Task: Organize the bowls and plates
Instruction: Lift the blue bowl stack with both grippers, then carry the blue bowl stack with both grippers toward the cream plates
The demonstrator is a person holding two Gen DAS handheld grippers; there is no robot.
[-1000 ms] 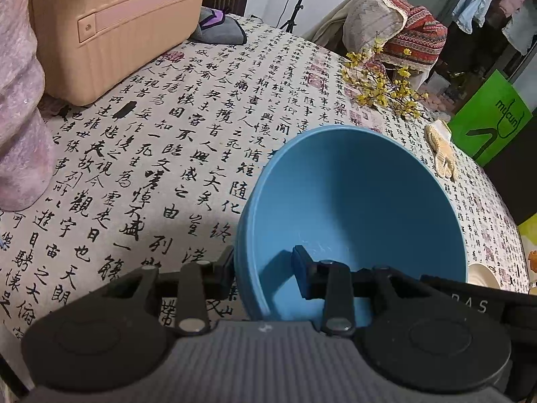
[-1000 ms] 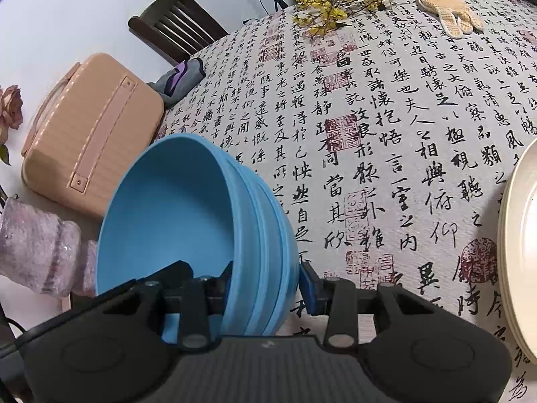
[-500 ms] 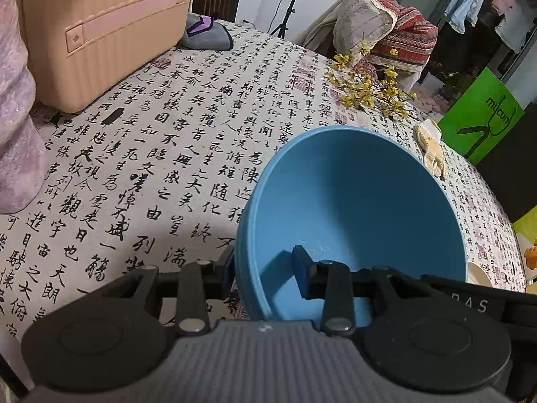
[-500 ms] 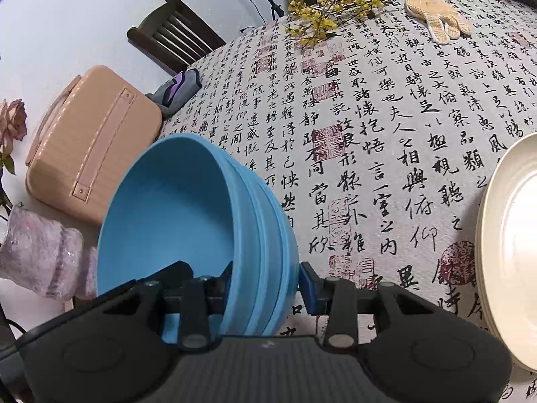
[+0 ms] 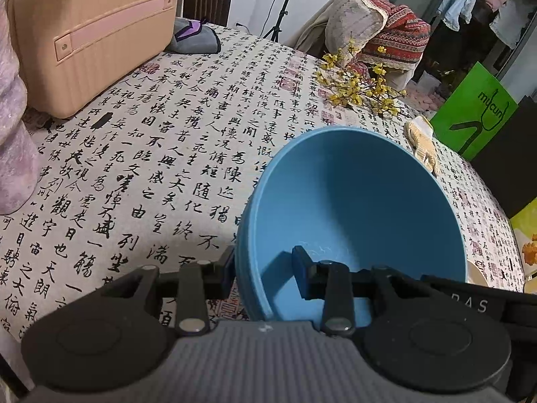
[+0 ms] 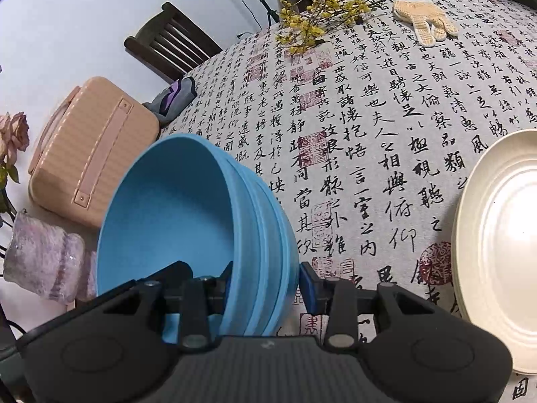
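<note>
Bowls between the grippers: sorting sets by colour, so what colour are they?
Plain light blue bowls, clearest in the right wrist view.

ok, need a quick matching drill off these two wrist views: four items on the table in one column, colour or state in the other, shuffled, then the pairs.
Things:
1. stacked bowls
2. plates
3. case
4. glove

Colour or state:
A. peach, ribbed, lying on the cloth by the table's far edge
B. cream, stacked flat on the cloth
C. blue, rim clamped from both sides by the left gripper and the right gripper
D. pale knit, lying flat near the yellow flower sprigs

Pairs: 1-C, 2-B, 3-A, 4-D
</note>
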